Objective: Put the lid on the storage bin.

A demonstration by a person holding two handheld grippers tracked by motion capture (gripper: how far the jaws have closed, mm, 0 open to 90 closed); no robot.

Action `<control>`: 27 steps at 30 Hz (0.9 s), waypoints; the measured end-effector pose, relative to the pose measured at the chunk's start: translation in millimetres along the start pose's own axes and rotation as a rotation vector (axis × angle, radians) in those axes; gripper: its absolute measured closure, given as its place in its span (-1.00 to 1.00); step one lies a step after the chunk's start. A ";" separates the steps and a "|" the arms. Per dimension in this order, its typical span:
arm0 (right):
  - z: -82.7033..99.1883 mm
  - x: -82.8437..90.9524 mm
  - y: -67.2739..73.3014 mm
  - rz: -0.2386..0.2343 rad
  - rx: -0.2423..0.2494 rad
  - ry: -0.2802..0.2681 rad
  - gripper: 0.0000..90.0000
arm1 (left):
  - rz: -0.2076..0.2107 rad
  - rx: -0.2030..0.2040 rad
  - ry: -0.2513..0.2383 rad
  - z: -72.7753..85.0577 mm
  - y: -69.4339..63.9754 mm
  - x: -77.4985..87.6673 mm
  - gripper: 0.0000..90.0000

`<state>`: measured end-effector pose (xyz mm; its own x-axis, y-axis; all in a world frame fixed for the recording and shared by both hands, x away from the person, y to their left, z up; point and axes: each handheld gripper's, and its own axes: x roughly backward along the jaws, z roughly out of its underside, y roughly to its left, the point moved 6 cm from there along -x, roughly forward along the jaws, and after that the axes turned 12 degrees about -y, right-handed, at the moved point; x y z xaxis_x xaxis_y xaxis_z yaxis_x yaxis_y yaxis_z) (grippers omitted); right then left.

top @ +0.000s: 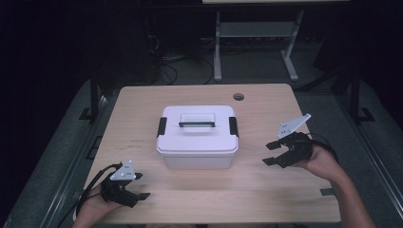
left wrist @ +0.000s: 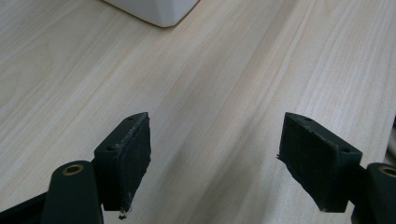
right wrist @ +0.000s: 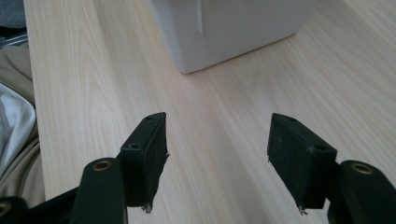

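A white plastic storage box (top: 197, 142) stands in the middle of the light wooden table (top: 138, 107). Its lid carries a flat handle (top: 197, 121) and a black latch at each end (top: 161, 127). My left gripper (top: 139, 199) rests near the front left edge, open and empty, well short of the box. In the left gripper view the open gripper (left wrist: 215, 119) shows bare wood between its pads, with a box corner (left wrist: 154, 9) far ahead. My right gripper (top: 270, 153) hovers to the right of the box, open and pointing at it. In the right gripper view the open, empty gripper (right wrist: 218, 119) faces the box wall (right wrist: 233, 28).
A round cable hole (top: 238, 97) sits near the table's far edge. Behind the table stand a white desk frame (top: 252, 47) and loose cables (top: 166, 66) on the dark floor. Light cloth (right wrist: 14, 121) lies past the table edge in the right gripper view.
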<state>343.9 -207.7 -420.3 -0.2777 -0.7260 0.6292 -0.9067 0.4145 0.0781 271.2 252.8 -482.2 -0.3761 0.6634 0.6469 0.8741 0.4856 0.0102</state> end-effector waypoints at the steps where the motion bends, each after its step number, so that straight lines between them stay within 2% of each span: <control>1: 0.9 -0.2 -0.3 0.004 0.002 0.000 -0.18 | 0.000 0.001 0.001 0.1 0.1 0.0 -0.45; 27: 25.3 -7.8 4.7 -0.008 -0.029 0.006 -0.19 | -0.004 0.010 0.001 1.6 1.2 0.0 -0.45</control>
<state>333.7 -214.0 -444.4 -0.2684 -0.7258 0.6334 -0.8993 0.4244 0.1053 271.8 254.3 -483.4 -0.3795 0.6603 0.6480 0.8694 0.4941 0.0056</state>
